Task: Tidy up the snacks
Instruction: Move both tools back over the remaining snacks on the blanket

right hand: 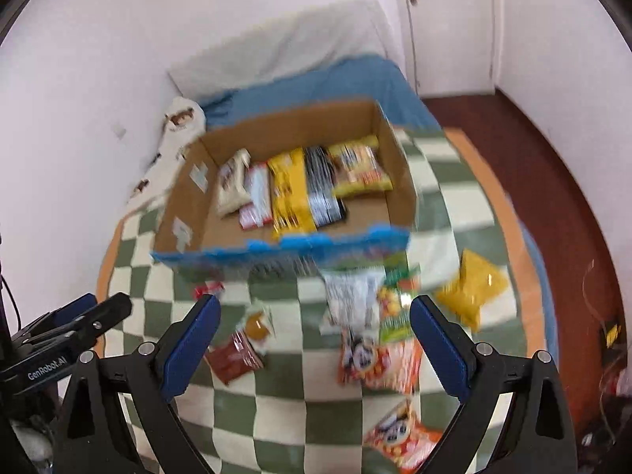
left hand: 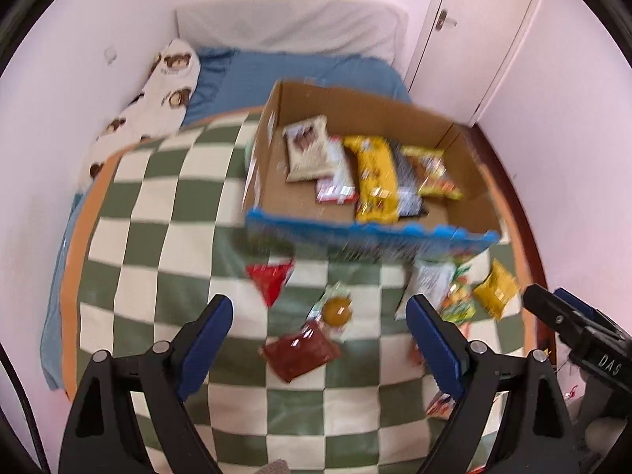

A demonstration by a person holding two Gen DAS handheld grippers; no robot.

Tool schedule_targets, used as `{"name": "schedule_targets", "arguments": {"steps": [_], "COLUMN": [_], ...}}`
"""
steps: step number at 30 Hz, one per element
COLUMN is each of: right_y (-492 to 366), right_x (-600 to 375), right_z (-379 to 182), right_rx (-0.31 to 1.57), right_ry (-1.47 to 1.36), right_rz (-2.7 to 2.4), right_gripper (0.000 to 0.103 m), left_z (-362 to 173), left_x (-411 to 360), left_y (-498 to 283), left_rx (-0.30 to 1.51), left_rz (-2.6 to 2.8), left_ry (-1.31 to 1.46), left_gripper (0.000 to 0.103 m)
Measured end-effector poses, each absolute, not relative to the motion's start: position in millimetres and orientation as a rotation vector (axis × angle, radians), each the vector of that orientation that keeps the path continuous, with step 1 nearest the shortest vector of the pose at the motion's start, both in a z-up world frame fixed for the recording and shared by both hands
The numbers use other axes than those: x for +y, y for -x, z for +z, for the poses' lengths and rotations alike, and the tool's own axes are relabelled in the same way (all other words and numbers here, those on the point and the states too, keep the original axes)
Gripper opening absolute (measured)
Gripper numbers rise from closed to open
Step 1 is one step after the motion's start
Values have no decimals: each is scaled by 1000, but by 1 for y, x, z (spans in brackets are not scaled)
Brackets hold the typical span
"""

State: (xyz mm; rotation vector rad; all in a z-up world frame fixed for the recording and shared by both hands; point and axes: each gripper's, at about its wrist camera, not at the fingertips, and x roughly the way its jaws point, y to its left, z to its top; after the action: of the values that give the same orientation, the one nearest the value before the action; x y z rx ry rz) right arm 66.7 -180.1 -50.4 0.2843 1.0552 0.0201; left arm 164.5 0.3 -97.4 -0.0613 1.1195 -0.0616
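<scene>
From the left wrist view, the left tongs [left hand: 320,316] hang spread and empty over a brown packet [left hand: 301,351] on the checkered blanket [left hand: 166,205]; five packets already lie in the cardboard box [left hand: 466,181]. Blur suggests fast motion, so a pinch could miss. The right wrist view alone shows orange packets [right hand: 379,359] beneath the spread, empty right tongs [right hand: 316,316].

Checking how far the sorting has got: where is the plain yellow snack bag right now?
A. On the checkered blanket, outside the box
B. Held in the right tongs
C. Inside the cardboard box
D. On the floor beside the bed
A: the plain yellow snack bag lies on the checkered blanket, in front of the cardboard box, and both tongs are open and hold nothing.
</scene>
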Motion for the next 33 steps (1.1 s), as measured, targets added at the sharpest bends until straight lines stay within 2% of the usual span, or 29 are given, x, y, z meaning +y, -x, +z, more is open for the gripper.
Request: {"name": "schedule_targets", "arguments": {"steps": [12,19,23,25,29,33], "right_y": [-30,-40,-71,-86,-95,-93], "right_x": [-258,-262,-238,-212,-170,-140], "right_z": [-176,-221,-224,-230,-251,-271], "right_rx": [1364,1416,1398,1442,1543,1561], "right_ry": [-514,-538,-352,-140,207,495], "right_rz": [-122,-129,-40,56,167,217], "right_gripper": [99,99,99,99,98,98], "left_z": [-189,-242,-261,-266,-271,-287], "left_x": [19,27,29,26,-3,-38], "left_y": [-155,-161,-166,-168,-168,-164], "left_rx": [1349,1476,1517,1516,1475,1456], "left_rz": [20,61,77,67,-36,-161], "left_ry": [43,44,38,-4,-256,-536], "left_gripper": [90,90,90,90,90,90]}}
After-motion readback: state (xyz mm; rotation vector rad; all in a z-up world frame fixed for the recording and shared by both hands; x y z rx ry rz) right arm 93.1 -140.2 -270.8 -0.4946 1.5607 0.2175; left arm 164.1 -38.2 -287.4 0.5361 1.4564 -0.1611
